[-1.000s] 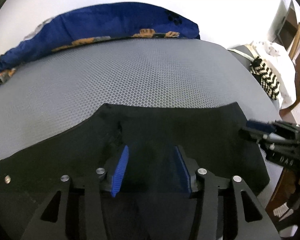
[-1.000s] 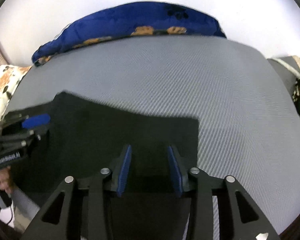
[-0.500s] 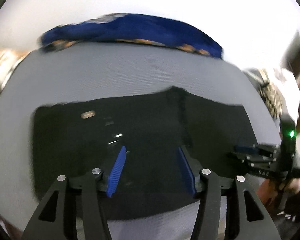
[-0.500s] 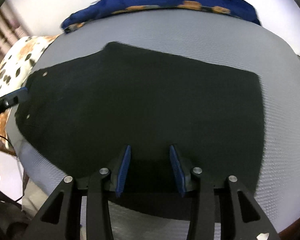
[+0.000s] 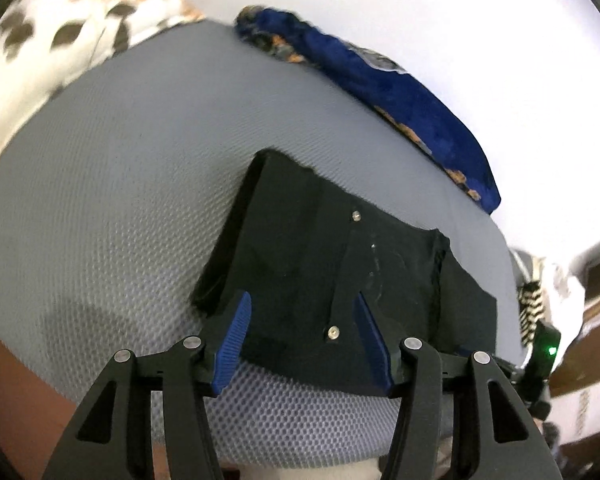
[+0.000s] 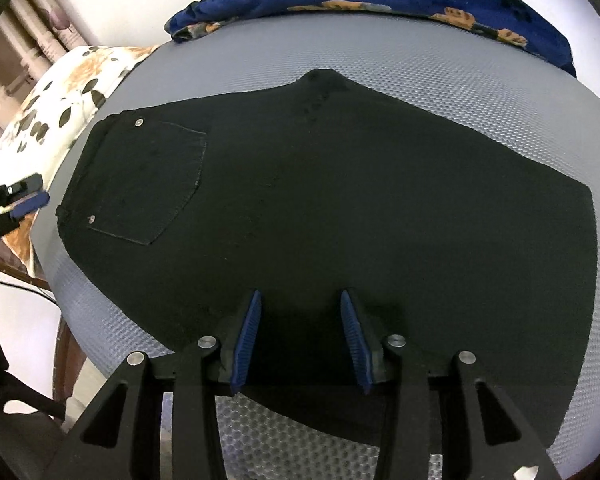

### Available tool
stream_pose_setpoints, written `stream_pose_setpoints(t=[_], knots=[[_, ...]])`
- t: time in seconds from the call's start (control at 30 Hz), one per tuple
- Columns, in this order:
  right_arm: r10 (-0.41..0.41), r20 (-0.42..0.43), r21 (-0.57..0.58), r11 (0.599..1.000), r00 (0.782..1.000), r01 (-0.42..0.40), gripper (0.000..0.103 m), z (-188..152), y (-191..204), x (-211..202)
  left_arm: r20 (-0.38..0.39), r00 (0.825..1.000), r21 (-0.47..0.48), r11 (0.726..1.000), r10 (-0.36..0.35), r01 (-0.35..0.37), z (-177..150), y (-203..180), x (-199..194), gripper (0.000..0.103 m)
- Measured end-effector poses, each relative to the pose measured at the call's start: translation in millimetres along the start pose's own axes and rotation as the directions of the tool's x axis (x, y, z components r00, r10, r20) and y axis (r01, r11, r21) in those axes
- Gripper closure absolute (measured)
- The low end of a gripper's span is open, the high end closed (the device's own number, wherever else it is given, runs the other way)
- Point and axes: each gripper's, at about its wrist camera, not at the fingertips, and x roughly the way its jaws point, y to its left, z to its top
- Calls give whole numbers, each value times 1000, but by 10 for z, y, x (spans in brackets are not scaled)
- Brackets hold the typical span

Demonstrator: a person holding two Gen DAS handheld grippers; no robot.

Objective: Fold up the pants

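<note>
I see the pants (image 6: 340, 208) lying flat on the grey mesh bench (image 6: 440, 72). Both the left hand-held gripper (image 5: 304, 344) and right hand-held gripper (image 6: 300, 340) hover wide, empty. Fabric looks soft, limp denim; I judge hem corners the best grip.

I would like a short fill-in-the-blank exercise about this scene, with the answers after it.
1. The pants are ____ in colour.
2. They lie on a ____ mesh surface.
3. Both the left tongs and the right tongs are ____.
4. The back pocket shows two metal ____.

Answers: black; grey; open; rivets
</note>
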Motion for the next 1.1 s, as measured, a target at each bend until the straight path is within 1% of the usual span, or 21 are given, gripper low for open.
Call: stream_pose_setpoints(t=[0.03, 0.1, 0.2, 0.27, 0.3, 0.43, 0.53, 0.6, 0.77, 0.83, 0.93, 1.0, 1.1], knots=[[0, -1, 6, 1000, 1000, 0, 60, 12, 5, 6, -9, 1000, -19, 1000, -8, 8, -4, 56, 4, 48], [5, -1, 19, 1000, 1000, -5, 56, 21, 13, 10, -37, 999, -62, 998, -34, 32, -64, 161, 16, 48], [21, 1, 36, 999, 1000, -21, 50, 13, -1, 7, -66, 997, -101, 994, -45, 38, -130, 258, 64, 48], [28, 2, 46, 999, 1000, -28, 48, 12, -11, 9, -72, 996, -130, 991, -53, 43, -151, 315, 104, 48], [27, 0, 46, 999, 1000, -27, 48, 17, -2, 14, -75, 995, -141, 989, -62, 51, -160, 339, 118, 48], [23, 0, 46, 999, 1000, -23, 47, 8, 4, 12, -78, 994, -137, 988, -76, 65, -197, 377, 139, 48], [28, 3, 56, 998, 1000, -28, 47, 9, -7, 2, -99, 989, -196, 977, -110, 89, -248, 471, 222, 48], [31, 5, 59, 998, 1000, -31, 46, 7, -6, 4, -113, 984, -219, 970, -137, 110, -283, 513, 277, 48], [34, 9, 56, 998, 999, -35, 43, -14, -20, 2, -79, 981, -268, 951, -178, 152, -247, 591, 375, 48], [36, 12, 56, 998, 999, -37, 43, -21, -26, 2, -75, 983, -265, 954, -165, 140, -219, 640, 402, 48], [42, 13, 62, 997, 999, -43, 43, -21, -22, 9, -64, 980, -258, 952, -186, 164, -171, 681, 428, 48], [47, 13, 67, 997, 999, -48, 43, -22, -30, 9, -49, 980, -227, 958, -192, 176, -114, 695, 449, 48], [50, 12, 69, 996, 999, -51, 43, -22, -36, 12, -48, 977, -194, 962, -206, 194, -39, 693, 498, 48]])
